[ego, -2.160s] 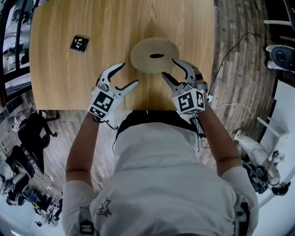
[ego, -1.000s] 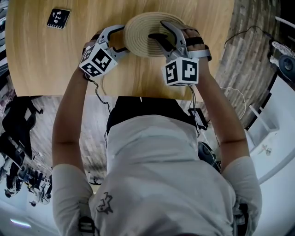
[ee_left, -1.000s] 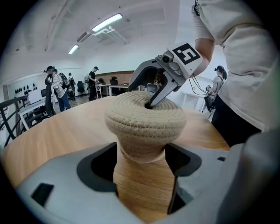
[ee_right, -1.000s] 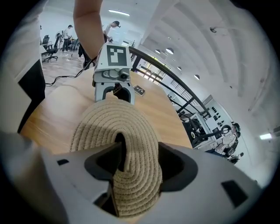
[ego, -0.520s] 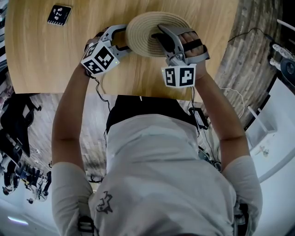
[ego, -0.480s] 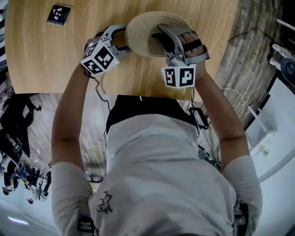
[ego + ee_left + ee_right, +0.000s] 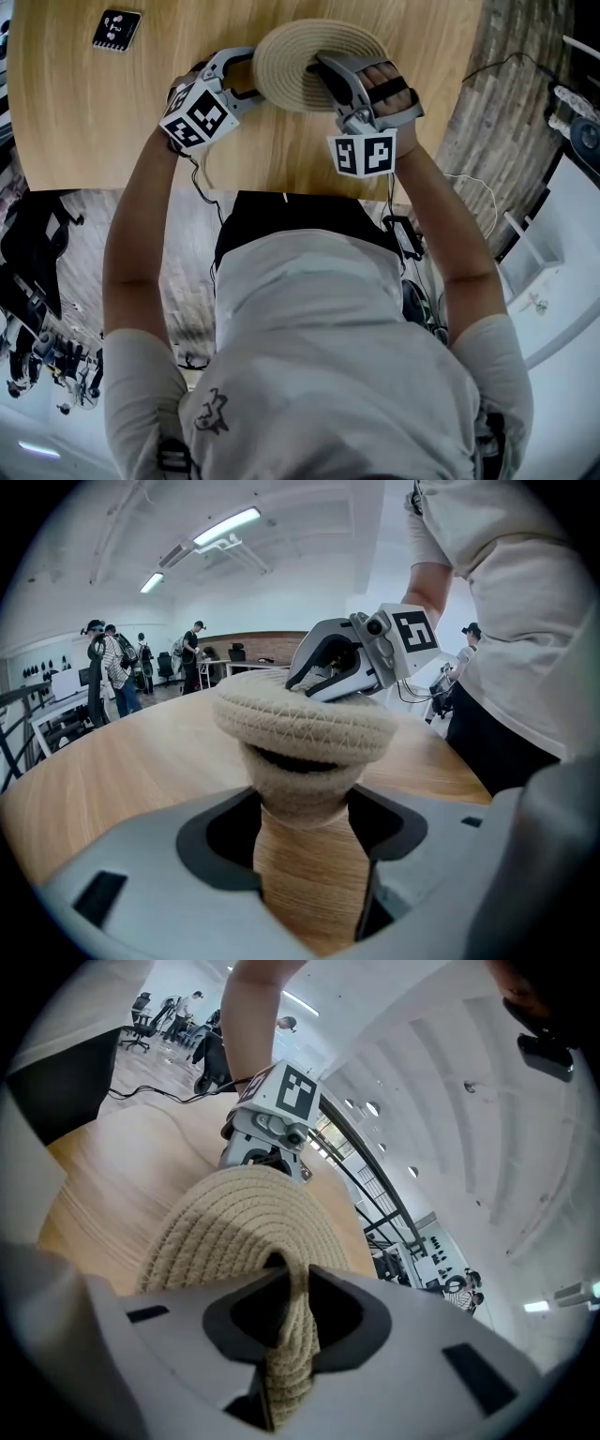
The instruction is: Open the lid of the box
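Observation:
A round box of woven rope stands on the wooden table [image 7: 94, 122]. Its coiled lid [image 7: 291, 47] has a dark hole in the middle. My right gripper [image 7: 316, 67] reaches over the lid from the near side. Its jaws have just been closing and now pinch the lid [image 7: 239, 1218] by the hole; it is shut [image 7: 289, 1307]. My left gripper [image 7: 249, 80] flanks the box's narrower base [image 7: 305, 789] from the left. Its jaws have just been closing a little, and its pads press the base [image 7: 309, 822]. A dark gap shows under the lid [image 7: 305, 724].
A small black marker tile [image 7: 116, 29] lies at the table's far left. The table's near edge runs just below both hands. Cables trail on the floor at the right [image 7: 469, 202]. People stand far off in the room [image 7: 108, 672].
The right gripper's jaws have shut on the lid and the wrist has rolled a little. The left gripper has stayed beside the box, its jaws drawn in slightly.

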`<state>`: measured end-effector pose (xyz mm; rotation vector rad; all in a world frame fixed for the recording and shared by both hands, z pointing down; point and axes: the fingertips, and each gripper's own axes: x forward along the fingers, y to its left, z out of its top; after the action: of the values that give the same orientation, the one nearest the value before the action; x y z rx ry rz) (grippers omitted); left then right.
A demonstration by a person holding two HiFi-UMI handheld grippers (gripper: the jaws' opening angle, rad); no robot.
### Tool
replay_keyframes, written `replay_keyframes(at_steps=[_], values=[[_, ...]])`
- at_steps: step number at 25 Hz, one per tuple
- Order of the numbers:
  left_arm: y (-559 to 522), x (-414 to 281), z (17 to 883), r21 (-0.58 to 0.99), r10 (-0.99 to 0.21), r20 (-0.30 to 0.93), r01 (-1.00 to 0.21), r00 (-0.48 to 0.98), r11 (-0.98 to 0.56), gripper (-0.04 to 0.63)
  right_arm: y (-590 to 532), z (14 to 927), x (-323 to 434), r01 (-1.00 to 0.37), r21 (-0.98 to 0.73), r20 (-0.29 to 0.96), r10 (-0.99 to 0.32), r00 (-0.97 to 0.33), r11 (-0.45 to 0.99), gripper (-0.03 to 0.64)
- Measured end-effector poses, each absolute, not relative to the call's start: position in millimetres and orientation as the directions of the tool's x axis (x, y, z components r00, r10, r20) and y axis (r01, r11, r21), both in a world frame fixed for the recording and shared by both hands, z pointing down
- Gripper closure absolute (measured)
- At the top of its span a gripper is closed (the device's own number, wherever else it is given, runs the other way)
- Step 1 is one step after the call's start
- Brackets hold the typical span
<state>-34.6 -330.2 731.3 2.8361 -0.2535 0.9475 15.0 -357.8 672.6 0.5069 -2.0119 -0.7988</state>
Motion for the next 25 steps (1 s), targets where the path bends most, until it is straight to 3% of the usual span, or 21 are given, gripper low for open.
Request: replay_keyframes(at_steps=[14,25], values=[[-330.3,-32.3,730.6,0.083,-0.111,0.615,-0.204,0.781,-0.975,0.305,-350.5,641.4,19.1,-0.148,0.662,0.568,-0.62,-0.542,0.735,0.571],[-330.2,-64.6,684.7,0.007,-0.243,0.601,-0.309,0.761,-0.951,0.304,-335.5,589.0,22.7,-0.35,0.605,0.523,-0.688,-0.502,0.715,0.578]])
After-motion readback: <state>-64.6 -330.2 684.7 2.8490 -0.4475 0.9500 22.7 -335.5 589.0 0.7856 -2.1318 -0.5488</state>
